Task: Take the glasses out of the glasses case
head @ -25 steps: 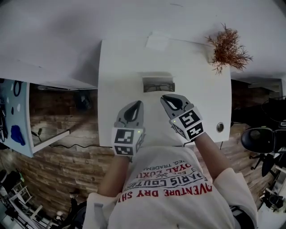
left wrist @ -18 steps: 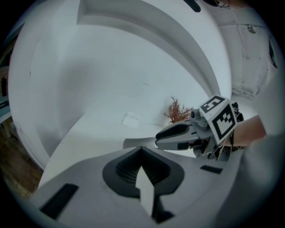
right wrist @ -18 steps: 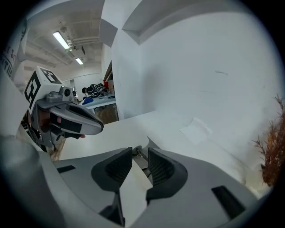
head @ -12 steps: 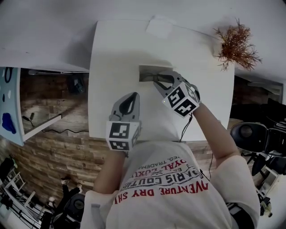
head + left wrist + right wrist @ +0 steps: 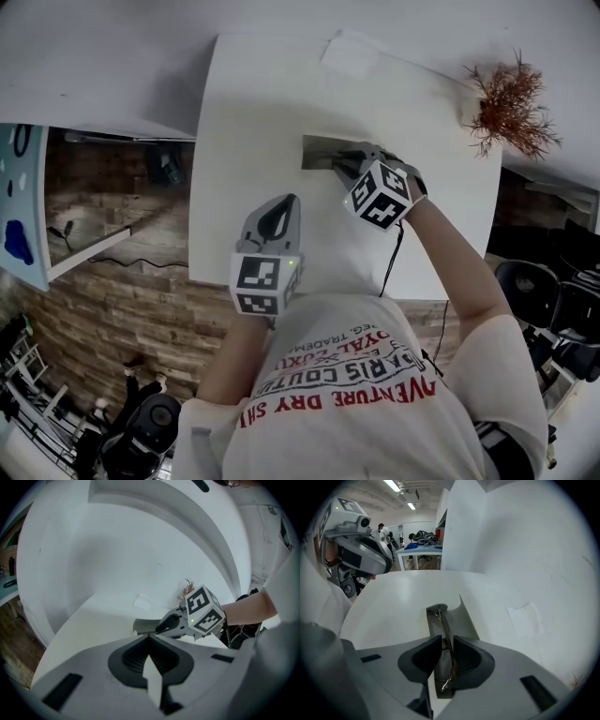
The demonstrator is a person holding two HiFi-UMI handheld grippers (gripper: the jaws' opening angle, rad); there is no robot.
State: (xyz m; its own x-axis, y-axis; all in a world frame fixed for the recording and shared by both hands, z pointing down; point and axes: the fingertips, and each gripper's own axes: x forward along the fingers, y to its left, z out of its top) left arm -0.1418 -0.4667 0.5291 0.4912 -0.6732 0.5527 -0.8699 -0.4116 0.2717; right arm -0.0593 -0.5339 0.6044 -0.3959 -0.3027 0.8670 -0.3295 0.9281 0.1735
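The grey glasses case [image 5: 319, 150] lies open on the white table [image 5: 253, 103], toward the far side. Folded thin-rimmed glasses [image 5: 440, 617] lie along its trough [image 5: 464, 618]. My right gripper [image 5: 343, 165] reaches down into the case, and in the right gripper view its jaws [image 5: 447, 654] stand close together on either side of the frame, pinching it. My left gripper [image 5: 280, 204] hovers over the table's near half, shut and holding nothing. From the left gripper view [image 5: 149, 640] I see the case [image 5: 142, 626] with the right gripper [image 5: 164, 624] on it.
A white sheet of paper [image 5: 352, 52] lies at the far edge of the table. A dried reddish plant [image 5: 511, 98] stands at the far right corner. The table's left edge [image 5: 194, 187] drops to a wood floor. Desks and people show in the distance.
The right gripper went from near my body forward onto the case, and its wide-open jaws narrowed around the glasses. The left gripper stayed about where it was.
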